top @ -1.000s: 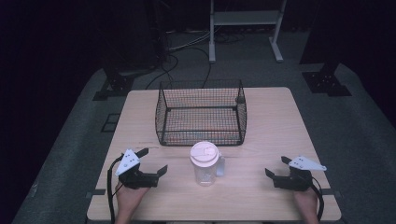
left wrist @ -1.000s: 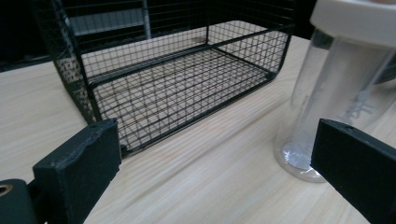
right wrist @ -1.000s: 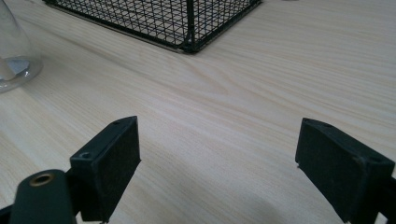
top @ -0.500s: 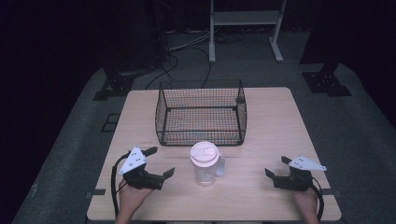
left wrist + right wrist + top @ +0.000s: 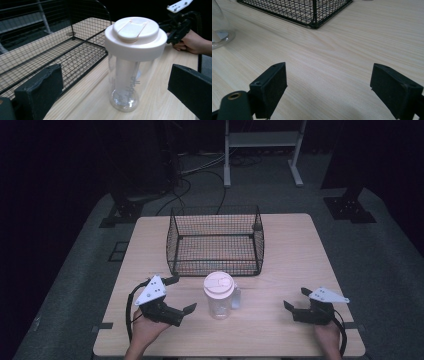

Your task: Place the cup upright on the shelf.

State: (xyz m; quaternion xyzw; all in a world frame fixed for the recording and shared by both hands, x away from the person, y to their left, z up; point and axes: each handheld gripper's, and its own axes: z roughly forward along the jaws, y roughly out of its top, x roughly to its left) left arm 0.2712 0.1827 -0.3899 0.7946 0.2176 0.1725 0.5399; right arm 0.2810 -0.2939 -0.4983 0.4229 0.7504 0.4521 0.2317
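Standing upright near the desk's (image 5: 300, 245) front middle, the clear bottle (image 5: 218, 296) sits just before the wire basket (image 5: 215, 240) — left gripper (image 5: 181, 295) beside it, fingers spread wide, empty — right gripper (image 5: 296, 300) well apart, likewise wide and empty.

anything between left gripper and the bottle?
Nothing. In the left gripper view, bare wood separates the open jaws of the left gripper from the clear bottle; the wire basket sits off to the side.
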